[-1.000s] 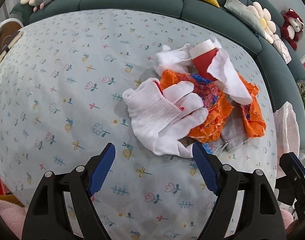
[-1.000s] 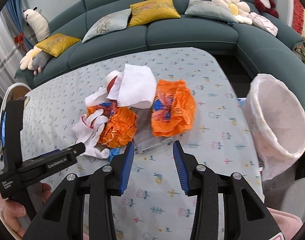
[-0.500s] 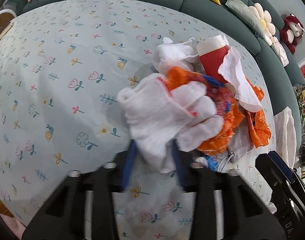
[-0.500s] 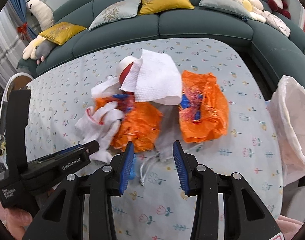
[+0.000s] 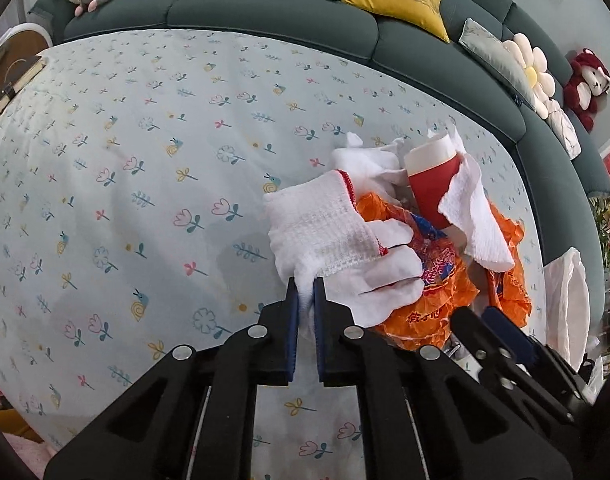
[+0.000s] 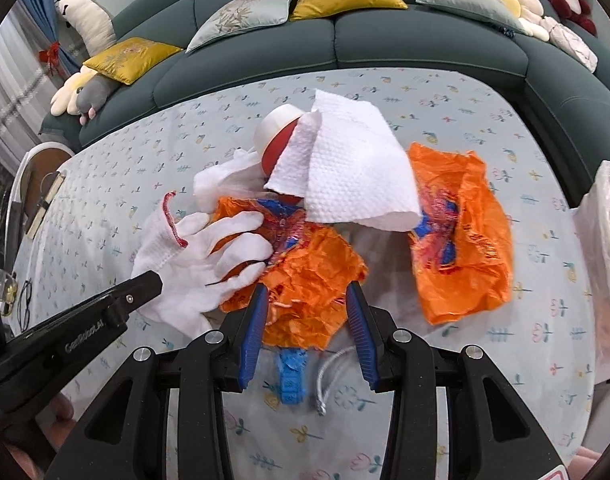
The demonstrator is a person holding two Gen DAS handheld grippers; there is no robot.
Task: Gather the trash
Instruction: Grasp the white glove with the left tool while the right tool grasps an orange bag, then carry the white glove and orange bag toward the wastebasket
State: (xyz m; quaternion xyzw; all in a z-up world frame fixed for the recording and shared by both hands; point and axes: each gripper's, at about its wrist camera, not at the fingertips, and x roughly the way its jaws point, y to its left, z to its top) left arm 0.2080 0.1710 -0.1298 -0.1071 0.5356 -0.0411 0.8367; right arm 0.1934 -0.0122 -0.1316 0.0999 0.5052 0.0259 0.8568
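White knit: a cotton glove (image 5: pixel 337 236) lies at the left edge of the trash pile on the flowered tablecloth (image 5: pixel 145 160), its fingers lapping over a crumpled orange bag (image 6: pixel 305 280).
Left gripper (image 5: pixel 304 286): its jaws are closed almost fully, pinching a fold of the glove near the palm edge; the cloth bunches up between the blue pads.
Right gripper (image 6: pixel 305 304): partly open and holding nothing; its fingers straddle the near edge of the crumpled orange bag, but I cannot tell whether the pads touch it.
Key relation: the glove sits straight ahead of the left gripper, long axis running from the red-trimmed cuff at upper left to the fingers at lower right, across the jaws. The left hand is the nearer one; the right is just beside it, over the orange bag.
Bin: a white-lined trash bin (image 6: pixel 603 264) stands at the table's right edge, well apart from the glove, so the carry probably goes across the pile.
Count: one glove clearly seen; two orange bags, the second (image 6: pixel 461 236) lying flatter to the right; one red cup (image 5: pixel 433 188) with a white rim, on its side; one paper towel (image 6: pixel 353 168) draped over the cup; one crumpled white wad (image 5: pixel 365 160) behind the glove; one small blue piece (image 6: pixel 291 376) and one grey cord (image 6: pixel 327 380) by the right gripper.
Risk: lifting the glove may drag the orange bag along.
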